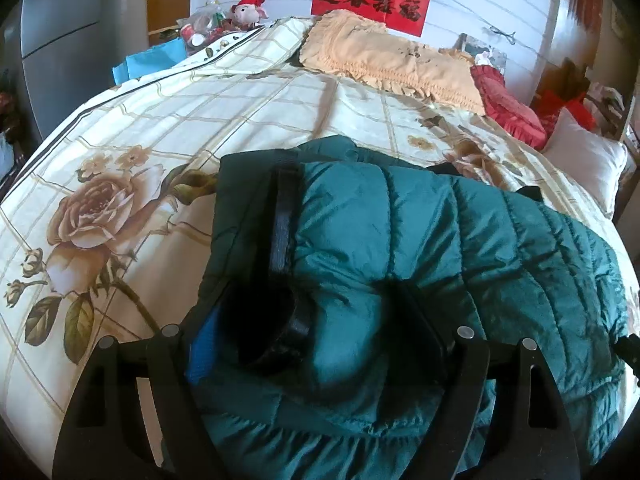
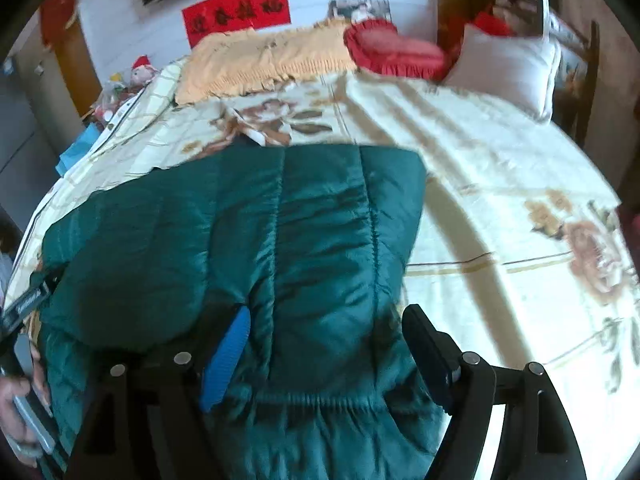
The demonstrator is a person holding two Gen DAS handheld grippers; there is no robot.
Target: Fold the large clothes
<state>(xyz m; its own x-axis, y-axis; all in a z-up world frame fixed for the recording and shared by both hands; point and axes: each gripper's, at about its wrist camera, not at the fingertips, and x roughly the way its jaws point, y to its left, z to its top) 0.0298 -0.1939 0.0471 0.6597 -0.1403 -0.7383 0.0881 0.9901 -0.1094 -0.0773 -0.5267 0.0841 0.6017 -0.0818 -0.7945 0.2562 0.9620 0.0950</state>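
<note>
A dark green quilted puffer jacket [image 1: 460, 248] lies folded on a floral bedspread [image 1: 160, 128]. It also shows in the right wrist view [image 2: 248, 232]. My left gripper [image 1: 320, 344] sits on the jacket's near left part, by a black-lined cuff or collar; its fingers are wide apart with jacket fabric bunched between them. My right gripper [image 2: 328, 344] hovers over the jacket's near right edge, open, blue-padded finger [image 2: 228, 356] on the fabric. The person's hand and the left gripper show at that view's left edge [image 2: 24, 380].
The bedspread [image 2: 500, 208] stretches right of the jacket. An orange fringed pillow [image 1: 384, 56], a red cushion [image 1: 508, 108] and a white pillow [image 1: 588, 160] lie at the head. A plush toy [image 1: 248, 10] and clutter sit at the far left.
</note>
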